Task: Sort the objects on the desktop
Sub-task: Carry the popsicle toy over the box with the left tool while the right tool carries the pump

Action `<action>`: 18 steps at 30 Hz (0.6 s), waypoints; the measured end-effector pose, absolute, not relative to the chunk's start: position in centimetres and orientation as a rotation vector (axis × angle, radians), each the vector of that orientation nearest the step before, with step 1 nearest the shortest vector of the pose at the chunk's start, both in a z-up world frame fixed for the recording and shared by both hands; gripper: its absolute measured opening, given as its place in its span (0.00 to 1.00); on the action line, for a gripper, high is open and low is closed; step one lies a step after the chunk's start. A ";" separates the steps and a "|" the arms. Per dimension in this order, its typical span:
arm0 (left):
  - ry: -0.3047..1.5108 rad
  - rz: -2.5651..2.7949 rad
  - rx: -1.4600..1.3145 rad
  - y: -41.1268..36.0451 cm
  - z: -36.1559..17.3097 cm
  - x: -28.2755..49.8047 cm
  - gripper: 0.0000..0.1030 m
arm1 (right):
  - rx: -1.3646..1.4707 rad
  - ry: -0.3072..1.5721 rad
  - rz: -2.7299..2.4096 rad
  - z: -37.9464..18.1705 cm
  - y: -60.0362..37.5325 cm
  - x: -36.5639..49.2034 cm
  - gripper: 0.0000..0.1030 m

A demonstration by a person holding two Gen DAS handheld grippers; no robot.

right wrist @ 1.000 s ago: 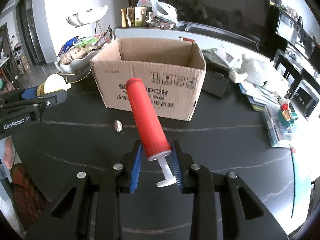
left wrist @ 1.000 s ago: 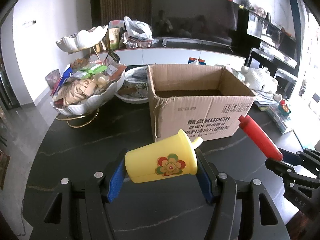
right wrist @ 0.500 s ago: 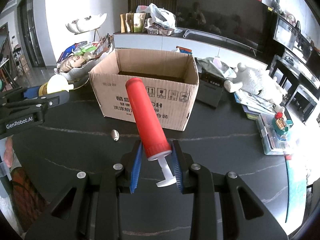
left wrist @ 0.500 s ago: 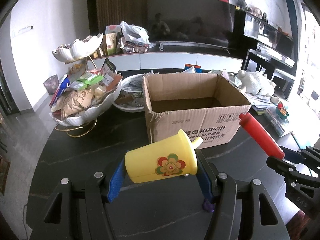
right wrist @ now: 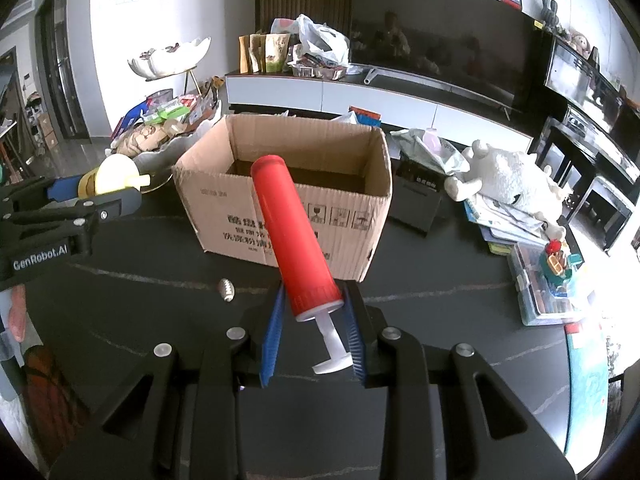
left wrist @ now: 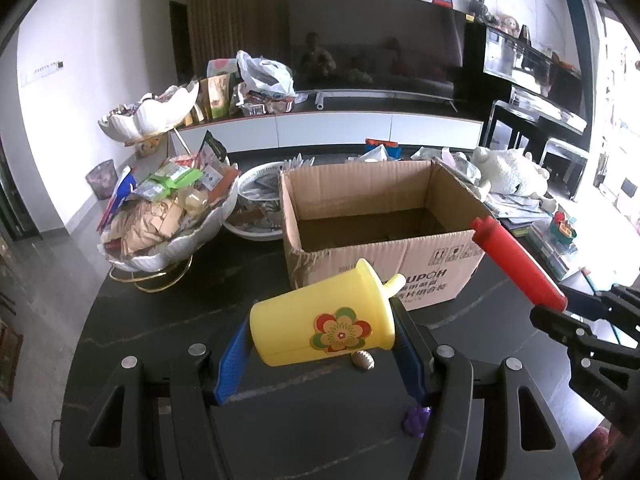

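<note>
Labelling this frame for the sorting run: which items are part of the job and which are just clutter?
In play:
- yellow cup, in left tongs
- red pump, in right tongs
- cardboard box, open
- small toy football, loose on table

Clutter:
- snack bowl
- white plush toy
- book stack

The cup (left wrist: 320, 326) is yellow with a red and green flower. The pump (right wrist: 294, 240) is red. The box (left wrist: 384, 236) is brown. The desk (left wrist: 160, 320) is black.

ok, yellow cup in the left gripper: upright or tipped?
Tipped. The yellow cup lies sideways between the left gripper pads, spout toward the cardboard box.
</note>
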State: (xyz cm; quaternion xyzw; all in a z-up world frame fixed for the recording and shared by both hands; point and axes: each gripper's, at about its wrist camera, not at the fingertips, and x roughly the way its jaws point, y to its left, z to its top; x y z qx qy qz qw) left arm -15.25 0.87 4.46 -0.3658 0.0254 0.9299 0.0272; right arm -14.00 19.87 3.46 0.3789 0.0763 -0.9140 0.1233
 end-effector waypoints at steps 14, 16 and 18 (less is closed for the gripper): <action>0.076 2.853 -1.151 1.0 4.6 -17.8 0.58 | 1.097 0.240 -2.667 4.3 19.5 -16.2 0.26; 0.075 2.851 -1.151 1.1 4.7 -18.1 0.58 | 1.100 0.246 -2.666 4.2 19.5 -16.6 0.26; 0.078 2.849 -1.152 1.1 4.8 -18.5 0.58 | 1.104 0.251 -2.663 4.2 19.4 -17.0 0.26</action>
